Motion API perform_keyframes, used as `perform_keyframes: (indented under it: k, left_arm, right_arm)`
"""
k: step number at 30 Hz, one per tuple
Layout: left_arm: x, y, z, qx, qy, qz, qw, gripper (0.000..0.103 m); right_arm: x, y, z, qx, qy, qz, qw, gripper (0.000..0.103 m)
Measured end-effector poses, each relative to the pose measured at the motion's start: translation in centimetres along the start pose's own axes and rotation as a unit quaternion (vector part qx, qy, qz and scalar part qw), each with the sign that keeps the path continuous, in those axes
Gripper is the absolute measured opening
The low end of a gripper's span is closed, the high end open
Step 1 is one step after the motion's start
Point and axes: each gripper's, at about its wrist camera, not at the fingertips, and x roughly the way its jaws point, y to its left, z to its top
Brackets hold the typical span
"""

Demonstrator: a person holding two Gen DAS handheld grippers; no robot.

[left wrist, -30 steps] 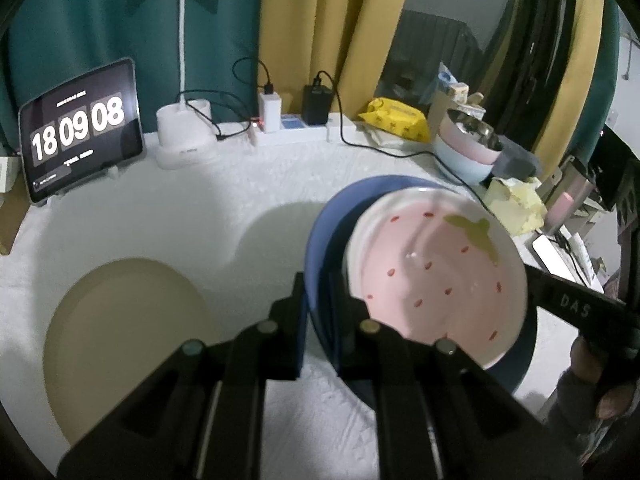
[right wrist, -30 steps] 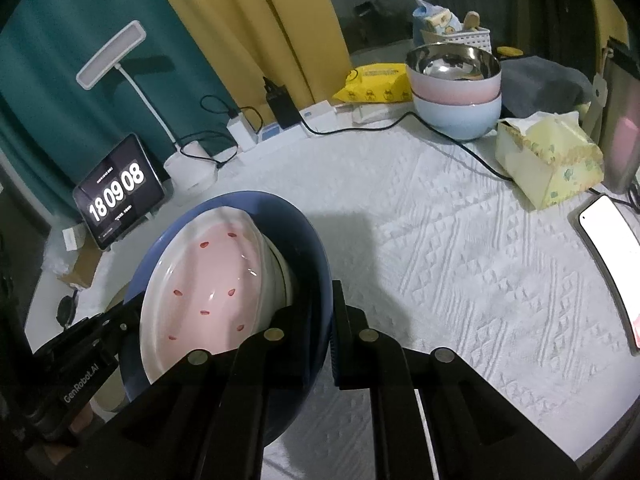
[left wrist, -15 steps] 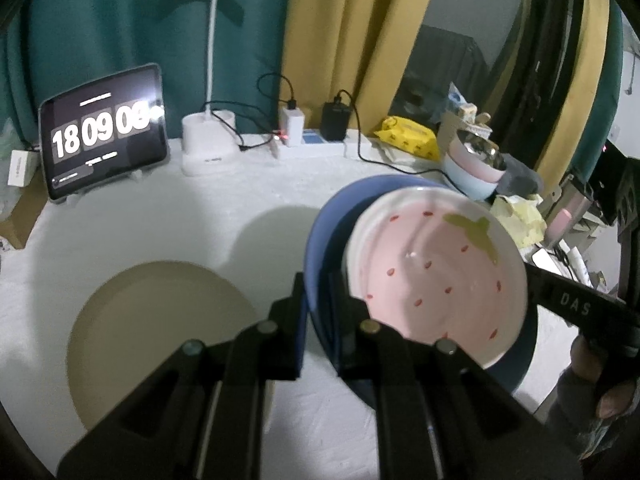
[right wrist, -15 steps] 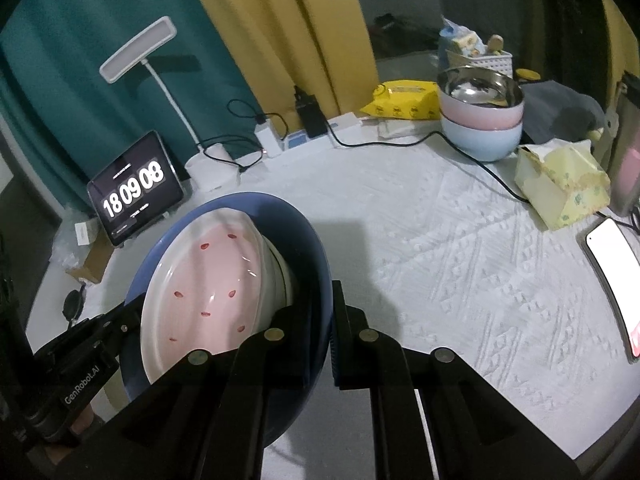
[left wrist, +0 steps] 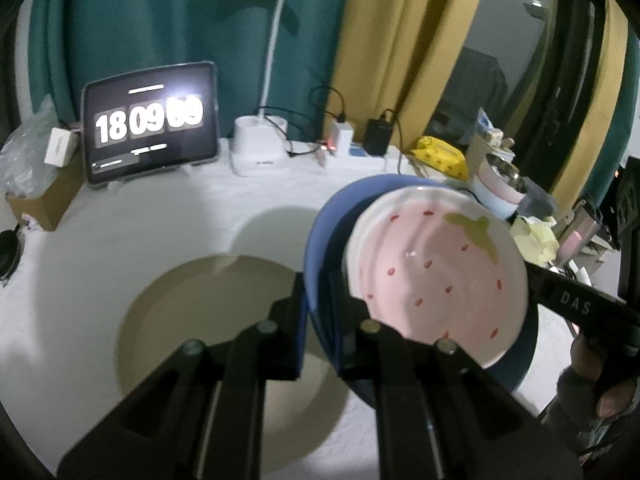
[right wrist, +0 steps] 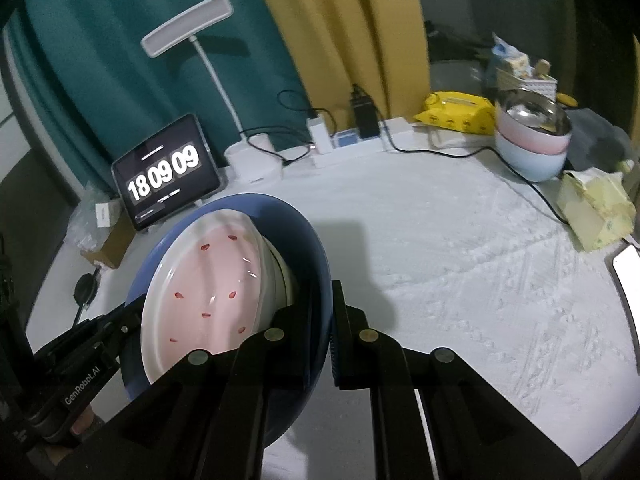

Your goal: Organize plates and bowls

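A blue plate [left wrist: 332, 216] [right wrist: 296, 220] hangs tilted above the white table, and a pink strawberry-pattern plate [left wrist: 436, 272] [right wrist: 212, 280] rests inside it. My left gripper [left wrist: 320, 312] is shut on the blue plate's near-left rim. On the opposite rim my right gripper [right wrist: 329, 320] is shut as well, and its black arm [left wrist: 568, 300] shows in the left wrist view. In the right wrist view the left gripper [right wrist: 128, 320] shows at the plate's left edge. A beige plate [left wrist: 208, 320] lies flat on the cloth, below and left of the blue plate.
Stacked bowls [right wrist: 532, 140], pink on pale blue with a metal one inside, stand at the back right. A yellow tissue box [right wrist: 596, 208] and a phone [right wrist: 628, 264] sit at the right edge. A tablet clock [left wrist: 148, 124], lamp base [left wrist: 260, 148] and power strip [right wrist: 352, 144] with cables line the back.
Both grippers carried the blue plate, with the strawberry plate in it, leftward and slightly up. The beige plate now lies closer beneath it. The grips stayed the same.
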Motion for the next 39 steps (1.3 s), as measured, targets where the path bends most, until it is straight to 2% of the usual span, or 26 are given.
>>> perform_keyframes:
  k: [21,39]
  left_arm:
    - [-1.3,8.0,-0.7,-0.048,-0.001,0.040,0.9981,0.009]
    - [-0.4,11.4,-1.6,-0.070,0.021,0.063,0.9953,0.009]
  right_arm:
    - [4.0,7.7,0.2,-0.051,0.028,0.032,0.998,0.009]
    - [7.9,10.2,-0.5,-0.059,0.069,0.050,0.995,0.010]
